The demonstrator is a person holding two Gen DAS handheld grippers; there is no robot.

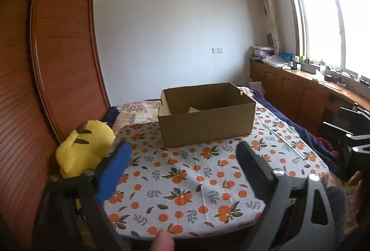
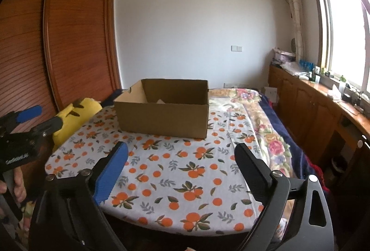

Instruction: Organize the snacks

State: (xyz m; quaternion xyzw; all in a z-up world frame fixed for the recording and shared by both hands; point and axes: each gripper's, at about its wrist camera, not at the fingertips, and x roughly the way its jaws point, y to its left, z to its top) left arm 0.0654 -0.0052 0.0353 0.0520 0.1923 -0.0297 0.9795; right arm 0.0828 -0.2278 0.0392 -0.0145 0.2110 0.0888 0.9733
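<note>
An open brown cardboard box (image 1: 205, 121) stands at the far side of a table covered with an orange-fruit patterned cloth (image 1: 185, 177); it also shows in the right wrist view (image 2: 161, 119). A pale item lies inside the box (image 1: 193, 109), mostly hidden. My left gripper (image 1: 182, 151) is open and empty, above the near part of the cloth. My right gripper (image 2: 181, 151) is open and empty, also above the near cloth (image 2: 185, 172). The left gripper also shows at the left edge of the right wrist view (image 2: 41, 116). No snack lies on the cloth.
A yellow plush toy (image 1: 85, 146) lies at the table's left edge, against a wooden wardrobe (image 1: 57, 54). A bed with floral bedding (image 2: 266, 126) lies behind and right of the table. Wooden cabinets with clutter (image 2: 323, 98) run under the window.
</note>
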